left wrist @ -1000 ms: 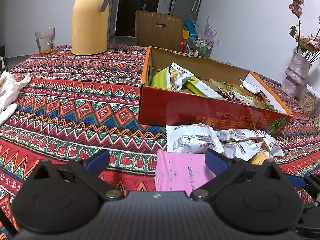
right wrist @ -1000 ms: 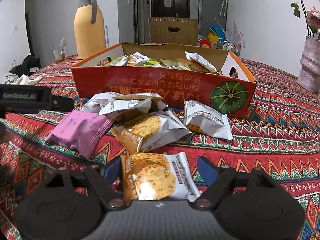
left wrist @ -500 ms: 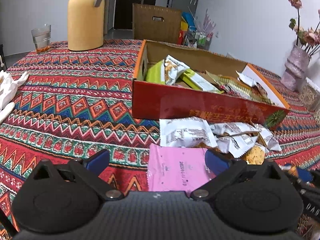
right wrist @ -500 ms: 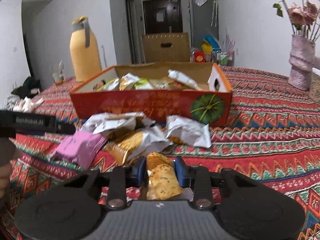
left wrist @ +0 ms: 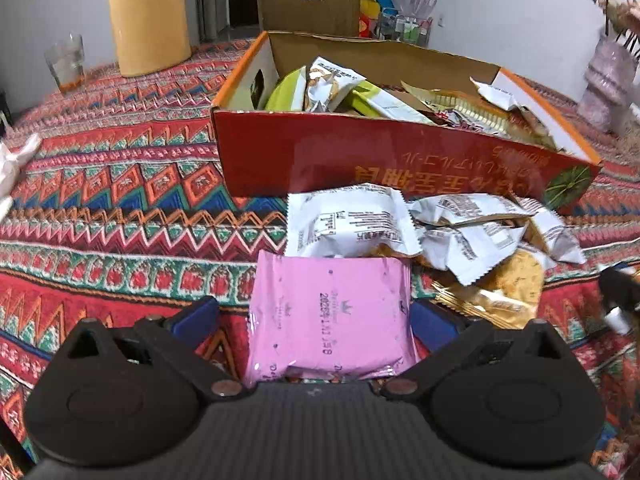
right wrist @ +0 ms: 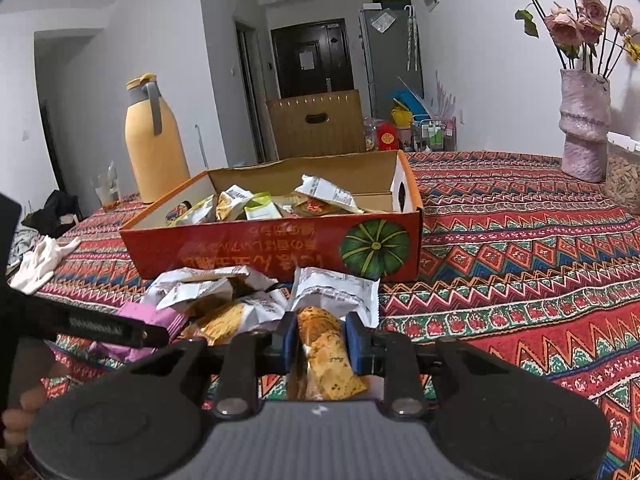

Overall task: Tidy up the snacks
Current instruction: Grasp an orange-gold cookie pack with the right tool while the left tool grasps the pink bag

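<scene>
My right tongs (right wrist: 321, 342) pinch the cracker packet (right wrist: 322, 356) hard enough to crush it, while my left tongs (left wrist: 316, 318) gape around the pink packet (left wrist: 328, 316)

The near end of the flat pink plastic snack packet (left wrist: 328, 320) is hidden behind the left claw's (left wrist: 314, 316) black body. The yellow plastic thermos jug (left wrist: 148, 16), beyond the red cardboard box (left wrist: 360, 160), is cut off at the top edge. Right of the box, the pale pink ceramic vase (left wrist: 608, 80) is blurred. In the right wrist view, the lower end of the orange crinkled snack packet (right wrist: 322, 348) is hidden behind the right claw (right wrist: 320, 340)
</scene>
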A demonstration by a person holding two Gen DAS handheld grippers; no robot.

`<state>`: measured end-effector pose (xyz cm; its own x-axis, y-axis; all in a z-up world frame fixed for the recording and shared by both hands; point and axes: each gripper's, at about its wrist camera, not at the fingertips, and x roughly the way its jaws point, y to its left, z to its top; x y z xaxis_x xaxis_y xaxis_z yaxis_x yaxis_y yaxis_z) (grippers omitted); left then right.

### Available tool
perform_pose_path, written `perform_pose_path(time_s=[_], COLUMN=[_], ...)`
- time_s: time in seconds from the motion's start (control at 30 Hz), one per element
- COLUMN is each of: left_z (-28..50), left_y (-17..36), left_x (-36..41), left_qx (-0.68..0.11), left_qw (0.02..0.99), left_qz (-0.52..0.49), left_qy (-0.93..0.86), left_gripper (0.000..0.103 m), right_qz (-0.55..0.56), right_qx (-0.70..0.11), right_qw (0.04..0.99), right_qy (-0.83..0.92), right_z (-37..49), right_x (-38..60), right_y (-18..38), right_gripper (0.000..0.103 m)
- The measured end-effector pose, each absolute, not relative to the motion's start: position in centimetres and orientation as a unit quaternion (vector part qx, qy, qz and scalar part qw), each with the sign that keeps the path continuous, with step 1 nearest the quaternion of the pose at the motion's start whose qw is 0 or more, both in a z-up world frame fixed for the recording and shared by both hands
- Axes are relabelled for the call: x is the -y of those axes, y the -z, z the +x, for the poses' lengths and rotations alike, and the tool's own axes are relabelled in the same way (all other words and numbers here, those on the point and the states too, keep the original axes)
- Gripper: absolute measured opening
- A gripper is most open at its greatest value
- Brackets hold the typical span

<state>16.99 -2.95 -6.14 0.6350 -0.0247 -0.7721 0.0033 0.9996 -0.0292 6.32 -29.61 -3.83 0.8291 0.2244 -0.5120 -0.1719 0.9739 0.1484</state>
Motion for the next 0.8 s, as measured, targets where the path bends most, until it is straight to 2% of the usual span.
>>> perform_pose_path(time_s=[0.67,0.73,0.8], left_z=[17.08,16.89,16.49], left_y=[6.37,6.29,6.01], left_x=[3.72,3.64,3.66], left_qx=[-0.422,-0.421,-0.414], left_qw=[0.906,0.907,0.910], left_qz=[0.001,0.001,0.001], left_qy=[-0.005,-0.004,0.003], left_gripper=[0.103,0.099,0.081], right_qz=[0.061,0.061,0.060], right_qx=[-0.271,-0.270,-0.270], right_qw=[0.954,0.954,0.954], right_qy=[-0.113,-0.114,-0.115], right_z=[6.29,6.23,6.16], right_x=[29.83,29.78,29.74], right_y=[4.26,4.22,4.17], right_gripper=[0.025,0.025,0.025])
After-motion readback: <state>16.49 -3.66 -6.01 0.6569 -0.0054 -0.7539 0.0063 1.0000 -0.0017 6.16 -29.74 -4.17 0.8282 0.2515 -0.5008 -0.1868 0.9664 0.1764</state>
